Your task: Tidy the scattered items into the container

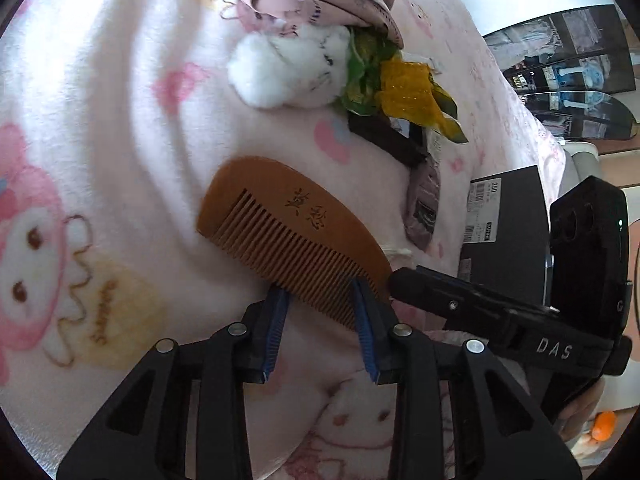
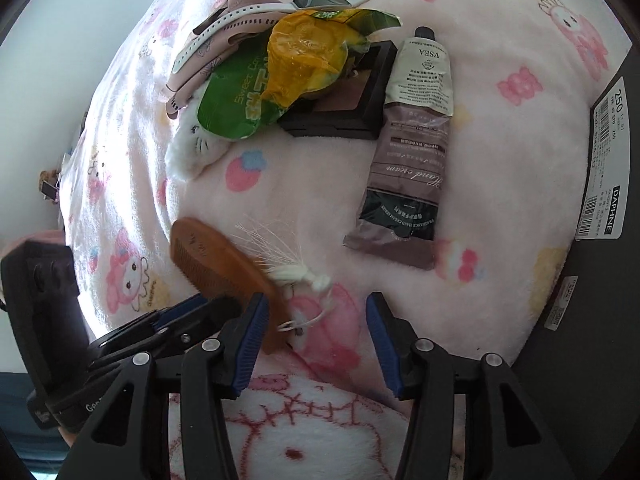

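Straddling the near end of the wooden comb (image 1: 296,232), your left gripper (image 1: 320,320) stands part open, blue pads on either side of the teeth; whether they press on it you cannot tell. Your right gripper (image 2: 316,340) is also part open with nothing between its pads, just beside the comb's other end and a small white tassel charm (image 2: 296,272). Everything lies on a pink cartoon-print blanket (image 2: 500,160). Farther out sit a hand cream tube (image 2: 412,152), a black compact (image 2: 348,100), a green and yellow snack packet (image 2: 280,76), a white plush toy (image 1: 280,68) and a white watch (image 2: 256,16). A dark box (image 2: 600,280) borders the blanket.
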A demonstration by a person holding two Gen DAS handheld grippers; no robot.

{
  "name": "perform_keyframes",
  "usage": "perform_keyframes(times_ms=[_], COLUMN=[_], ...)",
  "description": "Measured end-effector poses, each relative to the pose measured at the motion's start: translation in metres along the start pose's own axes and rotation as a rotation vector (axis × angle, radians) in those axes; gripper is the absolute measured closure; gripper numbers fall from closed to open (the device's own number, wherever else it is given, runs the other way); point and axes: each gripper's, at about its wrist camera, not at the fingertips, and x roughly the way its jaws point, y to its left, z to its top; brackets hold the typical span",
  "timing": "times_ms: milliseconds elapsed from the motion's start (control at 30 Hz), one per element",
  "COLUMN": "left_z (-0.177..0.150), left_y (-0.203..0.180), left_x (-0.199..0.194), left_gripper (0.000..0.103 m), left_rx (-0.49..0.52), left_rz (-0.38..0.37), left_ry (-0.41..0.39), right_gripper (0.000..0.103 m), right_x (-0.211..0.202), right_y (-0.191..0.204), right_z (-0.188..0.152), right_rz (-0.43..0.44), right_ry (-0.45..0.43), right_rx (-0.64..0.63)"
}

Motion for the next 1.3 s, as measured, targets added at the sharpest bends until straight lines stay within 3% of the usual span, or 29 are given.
perform_keyframes(times_ms=[133, 200, 267, 367, 433, 567, 733, 933, 1000, 1100, 1233, 1300], left_z=[0.008, 0.005, 0.003, 0.011, 0.02, 0.041, 0.055, 0.034, 0.024, 0.021, 0.04, 0.047], left_y=[-0.008, -0.009, -0.005, 0.004, 0.009, 0.014, 0.021, 0.009, -0.001, -0.004, 0.002, 0.003], left_x=[0.0, -0.013, -0.026, -0.038, -0.043, -0.044, -0.032, -0.027, -0.031, -0.046, -0.036, -0.025], left_gripper=[0.073, 0.072, 0.069, 0.069, 0.069, 0.07, 0.074, 0.075, 0.075, 0.075, 0.075, 0.075], left_rx=[-0.003, 0.008, 0.029, 0.034, 0.027, 0.03, 0.022, 0.071, 0.112, 0.136, 0.105, 0.084], left_rz=[-0.033, -0.048, -0.01, 0.087, 0.133, 0.105, 0.081, 0.045, 0.061, 0.098, 0.146, 0.112], left_ry=[0.0, -0.017, -0.028, -0.065, -0.126, -0.209, -0.169, -0.085, -0.07, -0.114, -0.159, -0.149], right_gripper=[0.056, 0.056, 0.052, 0.05, 0.05, 0.05, 0.05, 0.05, 0.05, 0.05, 0.05, 0.049], right_x=[-0.004, -0.021, -0.037, -0.032, -0.017, -0.014, -0.004, -0.009, -0.022, -0.043, -0.036, -0.026], right_y=[-0.005, 0.003, 0.011, 0.008, 0.0, -0.006, -0.014, -0.013, -0.016, -0.012, -0.01, -0.011], right_z=[0.003, -0.002, -0.011, -0.012, -0.007, -0.002, 0.011, 0.02, 0.023, 0.02, 0.009, 0.006], right_rz=[0.013, -0.03, -0.041, 0.031, 0.013, 0.027, 0.034, 0.109, 0.13, 0.067, 0.005, 0.042], right_ry=[-0.011, -0.075, -0.141, -0.103, -0.047, -0.042, 0.015, 0.0, -0.066, -0.166, -0.099, -0.051], right_rx=[0.03, 0.011, -0.024, -0.012, 0.032, 0.049, 0.074, 0.088, 0.113, 0.093, 0.068, 0.067])
